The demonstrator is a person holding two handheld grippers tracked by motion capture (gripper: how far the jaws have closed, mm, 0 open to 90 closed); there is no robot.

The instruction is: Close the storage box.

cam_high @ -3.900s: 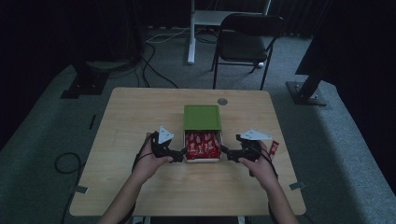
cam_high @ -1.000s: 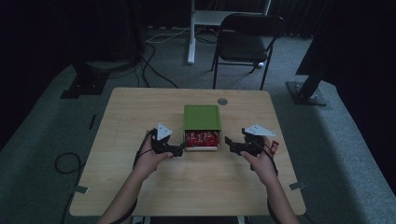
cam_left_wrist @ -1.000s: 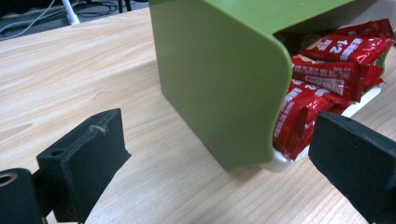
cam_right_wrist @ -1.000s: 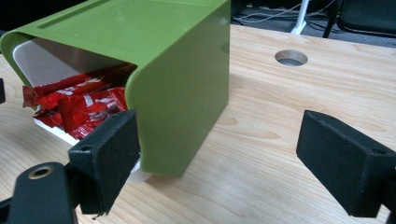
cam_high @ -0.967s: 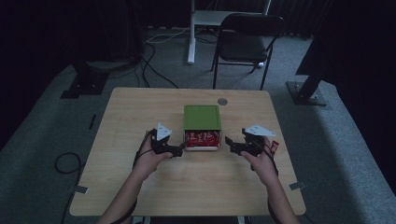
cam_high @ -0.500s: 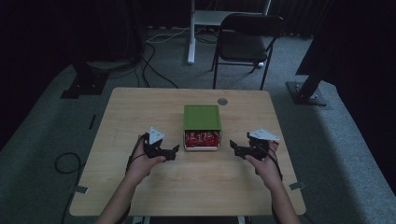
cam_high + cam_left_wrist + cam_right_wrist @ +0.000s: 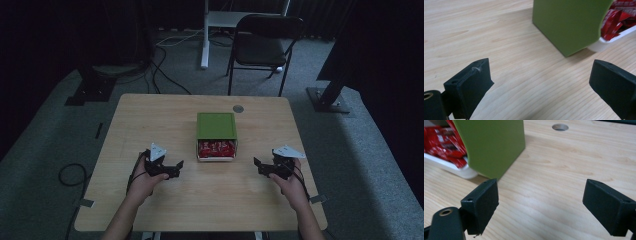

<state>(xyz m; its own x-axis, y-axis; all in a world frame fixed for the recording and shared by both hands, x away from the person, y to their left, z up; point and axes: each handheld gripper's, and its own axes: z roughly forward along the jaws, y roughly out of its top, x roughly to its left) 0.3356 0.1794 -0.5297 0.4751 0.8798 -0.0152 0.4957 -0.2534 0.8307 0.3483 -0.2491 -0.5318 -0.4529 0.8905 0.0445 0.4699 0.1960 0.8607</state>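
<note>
both jaws are held spread and empty — left gripper (image 7: 176,167) and right gripper (image 7: 258,166) flanking the green box (image 7: 216,125) of red packets (image 7: 216,148) — a reach inward seems called for next.

A white tray (image 7: 216,157) lies flat near the centre of the counter (image 7: 150,120), its long sides running across it. A green lid (image 7: 216,125) covers the far part of the tray; the near strip is exposed. Red packets (image 7: 216,148) fill the exposed strip, packed side by side. In the left gripper view, the lid's green side wall (image 7: 569,25) stands upright and the packets (image 7: 617,20) rise above the tray rim (image 7: 614,40).
</note>
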